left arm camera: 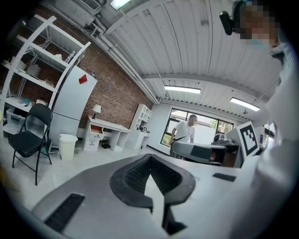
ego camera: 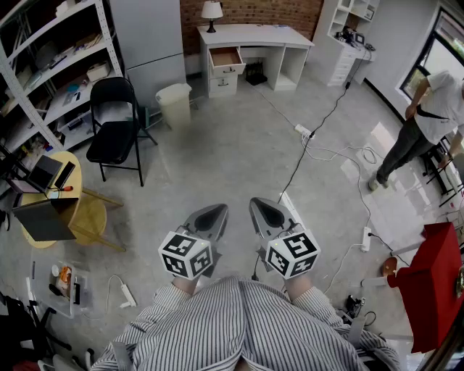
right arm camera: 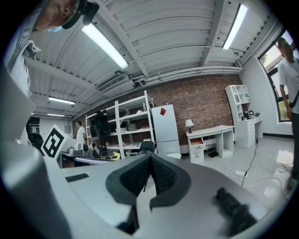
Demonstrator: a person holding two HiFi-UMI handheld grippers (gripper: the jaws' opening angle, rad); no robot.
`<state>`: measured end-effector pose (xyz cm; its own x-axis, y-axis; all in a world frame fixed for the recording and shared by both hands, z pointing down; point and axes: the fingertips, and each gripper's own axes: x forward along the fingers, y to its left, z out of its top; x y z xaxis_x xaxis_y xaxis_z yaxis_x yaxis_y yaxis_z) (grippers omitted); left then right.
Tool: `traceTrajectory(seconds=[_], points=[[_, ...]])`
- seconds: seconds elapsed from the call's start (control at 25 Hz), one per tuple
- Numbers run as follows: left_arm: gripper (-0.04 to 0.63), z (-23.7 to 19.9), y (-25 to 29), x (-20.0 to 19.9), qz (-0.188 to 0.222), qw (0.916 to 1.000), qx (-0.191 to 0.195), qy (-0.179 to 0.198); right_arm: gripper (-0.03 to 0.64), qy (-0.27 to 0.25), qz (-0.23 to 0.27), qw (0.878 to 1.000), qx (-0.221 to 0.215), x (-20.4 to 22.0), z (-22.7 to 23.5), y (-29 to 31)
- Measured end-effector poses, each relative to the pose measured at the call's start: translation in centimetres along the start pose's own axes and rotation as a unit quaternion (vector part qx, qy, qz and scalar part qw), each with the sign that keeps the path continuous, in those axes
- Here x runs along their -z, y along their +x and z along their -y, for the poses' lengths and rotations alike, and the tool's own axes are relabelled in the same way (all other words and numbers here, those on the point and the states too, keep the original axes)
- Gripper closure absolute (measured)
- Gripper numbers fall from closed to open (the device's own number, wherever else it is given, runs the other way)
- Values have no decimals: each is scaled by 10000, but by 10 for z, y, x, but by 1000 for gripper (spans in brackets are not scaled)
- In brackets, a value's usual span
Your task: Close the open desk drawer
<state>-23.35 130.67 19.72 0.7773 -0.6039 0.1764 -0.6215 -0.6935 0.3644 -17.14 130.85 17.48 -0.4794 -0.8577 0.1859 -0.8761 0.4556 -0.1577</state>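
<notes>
Both tools are held side by side just in front of the person's striped shirt (ego camera: 239, 319), pointing forward over the grey floor (ego camera: 239, 152). Left hand-held gripper (ego camera: 211, 215): the jaws are pressed together at the tips with nothing between them, as its own view confirms (left arm camera: 149, 158). Right hand-held gripper (ego camera: 264, 211): the jaws are likewise pressed together and empty (right arm camera: 150, 157). The 2 marker cubes sit near each other but do not touch. The drawer (ego camera: 225, 57) is the top 1 in the left pedestal of the white worktop (ego camera: 254, 34) against the brick wall (ego camera: 254, 11). It stands pulled out, its brown inside showing, and is well apart from both grippers, across the room. It also shows small in the left gripper view (left arm camera: 96, 129) and the right gripper view (right arm camera: 196, 141). A lamp (ego camera: 212, 11) stands on the worktop above the drawer. A white bin (ego camera: 174, 103) is on the floor left of the worktop, with a black folding chair (ego camera: 113, 119) further left and a white shelf rack (ego camera: 51, 65) behind it. A round yellow table (ego camera: 80, 217) at far left carries a laptop (ego camera: 40, 172). A black cable (ego camera: 319, 123) runs across the floor toward the grippers. A 2nd person (ego camera: 428, 116) stands at far right by the window.
</notes>
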Motion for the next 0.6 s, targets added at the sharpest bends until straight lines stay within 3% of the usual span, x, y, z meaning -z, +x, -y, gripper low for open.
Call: traceTrajectory(seconds=[0.28, 0.6], points=[[583, -12, 9, -3, 11, 9998, 111, -153, 601, -9, -46, 10000, 28, 0, 3, 15], [583, -28, 12, -5, -51, 9998, 212, -11, 600, 97, 109, 9998, 98, -1, 1, 33]])
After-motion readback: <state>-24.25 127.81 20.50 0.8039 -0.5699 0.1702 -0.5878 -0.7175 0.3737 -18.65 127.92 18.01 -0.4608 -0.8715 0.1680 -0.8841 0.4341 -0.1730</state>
